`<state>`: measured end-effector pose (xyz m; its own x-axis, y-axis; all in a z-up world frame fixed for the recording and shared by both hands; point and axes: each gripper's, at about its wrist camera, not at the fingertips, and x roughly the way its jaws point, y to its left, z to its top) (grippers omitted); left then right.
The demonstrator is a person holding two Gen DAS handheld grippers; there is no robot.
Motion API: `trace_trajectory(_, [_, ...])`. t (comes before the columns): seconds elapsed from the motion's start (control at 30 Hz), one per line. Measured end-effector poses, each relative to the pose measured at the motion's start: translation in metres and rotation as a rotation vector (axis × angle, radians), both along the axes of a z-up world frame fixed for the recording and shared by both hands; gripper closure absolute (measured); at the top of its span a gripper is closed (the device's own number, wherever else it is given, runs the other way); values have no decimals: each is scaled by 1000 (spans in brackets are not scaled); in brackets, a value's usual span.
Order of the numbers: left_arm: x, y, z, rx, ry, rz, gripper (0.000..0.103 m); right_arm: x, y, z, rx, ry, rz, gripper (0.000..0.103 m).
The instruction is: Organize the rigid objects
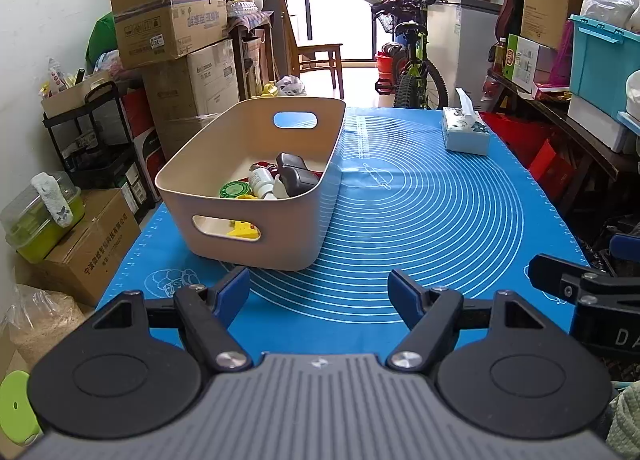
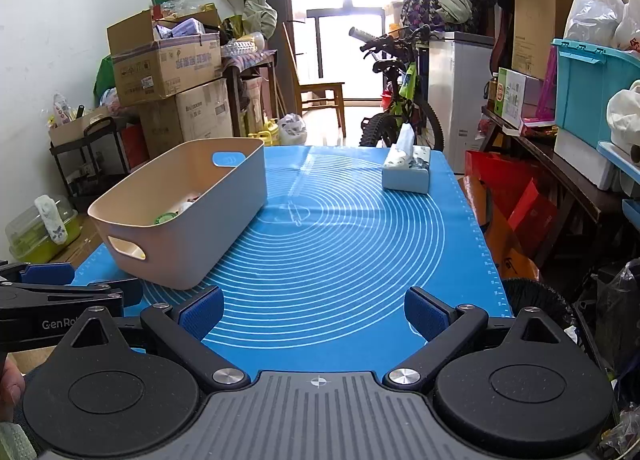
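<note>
The left gripper [image 1: 318,292] and right gripper [image 2: 312,310] hover wide and empty over the blue mat [image 1: 420,220], the small objects [image 1: 280,178] sitting in the beige bin [image 1: 256,248], so sorting looks finished, needing only withdrawal.

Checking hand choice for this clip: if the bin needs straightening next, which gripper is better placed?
Probably the left gripper: the beige bin sits just ahead of its open jaws. From the right gripper, also open, the bin lies off to the left.
</note>
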<state>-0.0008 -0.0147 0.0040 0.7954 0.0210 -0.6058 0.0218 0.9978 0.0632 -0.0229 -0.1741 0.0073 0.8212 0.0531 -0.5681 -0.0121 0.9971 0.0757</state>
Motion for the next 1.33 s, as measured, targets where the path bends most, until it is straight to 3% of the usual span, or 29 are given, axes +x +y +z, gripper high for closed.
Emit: trace_trajectory(1.33, [-1, -3, 4, 4, -11, -1, 27, 1, -4, -1, 1, 6, 1, 6])
